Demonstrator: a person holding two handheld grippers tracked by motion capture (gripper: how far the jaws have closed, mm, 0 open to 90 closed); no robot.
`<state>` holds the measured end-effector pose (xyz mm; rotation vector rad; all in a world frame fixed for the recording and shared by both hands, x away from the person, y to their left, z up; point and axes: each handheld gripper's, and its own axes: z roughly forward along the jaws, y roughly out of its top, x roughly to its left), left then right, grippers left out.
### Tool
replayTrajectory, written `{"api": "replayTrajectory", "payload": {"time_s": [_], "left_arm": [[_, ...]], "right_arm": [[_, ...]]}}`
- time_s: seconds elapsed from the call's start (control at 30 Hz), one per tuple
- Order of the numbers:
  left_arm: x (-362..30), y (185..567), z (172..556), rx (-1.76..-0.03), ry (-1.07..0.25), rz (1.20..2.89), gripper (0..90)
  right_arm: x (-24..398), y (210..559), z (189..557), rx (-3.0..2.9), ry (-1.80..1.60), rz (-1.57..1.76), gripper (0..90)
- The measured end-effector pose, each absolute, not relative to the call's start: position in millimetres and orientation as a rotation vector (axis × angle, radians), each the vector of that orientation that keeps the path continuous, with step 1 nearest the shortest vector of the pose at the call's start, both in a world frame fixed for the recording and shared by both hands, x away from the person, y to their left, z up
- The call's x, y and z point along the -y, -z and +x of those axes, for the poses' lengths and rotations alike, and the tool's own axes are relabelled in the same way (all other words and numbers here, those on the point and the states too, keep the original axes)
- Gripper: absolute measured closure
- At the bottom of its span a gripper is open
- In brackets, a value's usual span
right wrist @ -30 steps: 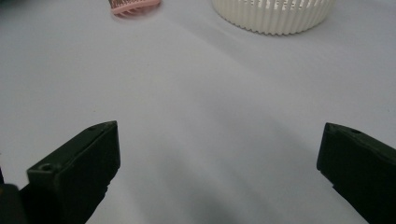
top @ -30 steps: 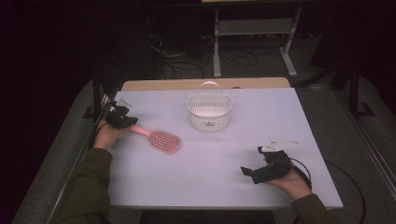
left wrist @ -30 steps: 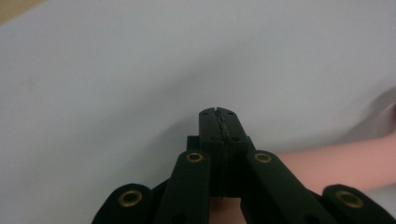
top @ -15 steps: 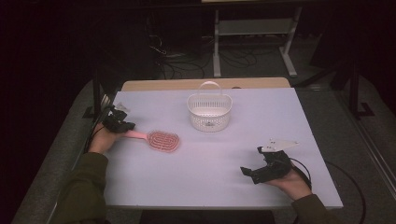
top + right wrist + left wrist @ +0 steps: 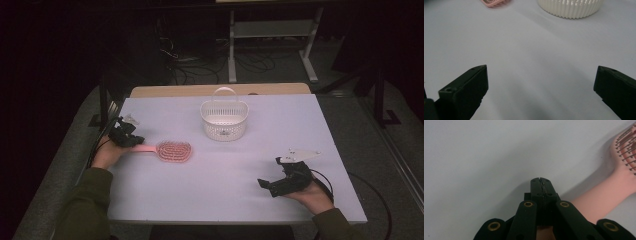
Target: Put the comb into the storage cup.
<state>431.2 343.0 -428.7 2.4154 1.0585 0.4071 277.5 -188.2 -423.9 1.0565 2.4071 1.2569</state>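
A pink hairbrush (image 5: 174,151) lies flat on the white table (image 5: 300,125), left of centre, with its handle pointing left. My left gripper (image 5: 135,143) sits at the end of that handle. In the left gripper view its jaws (image 5: 541,180) are pressed together with nothing between the tips. The pink handle (image 5: 604,192) runs out from under them to the right. My right gripper (image 5: 266,187) rests near the table's front right, pointing left; its jaws (image 5: 541,72) stand wide open over bare table. The brush head (image 5: 492,2) shows far off in the right gripper view.
A white slatted basket (image 5: 224,120) with a handle stands at the back middle of the table, also seen as a basket (image 5: 571,8) ahead of the right gripper. Dark floor, cables and a metal frame lie beyond the far edge.
My left hand has slid a little toward the near edge. The brush handle has swung from slanting to level, and the head has shifted slightly left. The right hand has stayed put.
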Motion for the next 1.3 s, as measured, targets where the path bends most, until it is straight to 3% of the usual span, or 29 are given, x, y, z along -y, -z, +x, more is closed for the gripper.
{"api": "replayTrajectory", "payload": {"time_s": [1.3], "left_arm": [[-344, 425, 380, -1.011, -0.267, 2.401, 90.0]], "right_arm": [[190, 424, 275, -2.410, -1.255, 1.064, 0.0]]}}
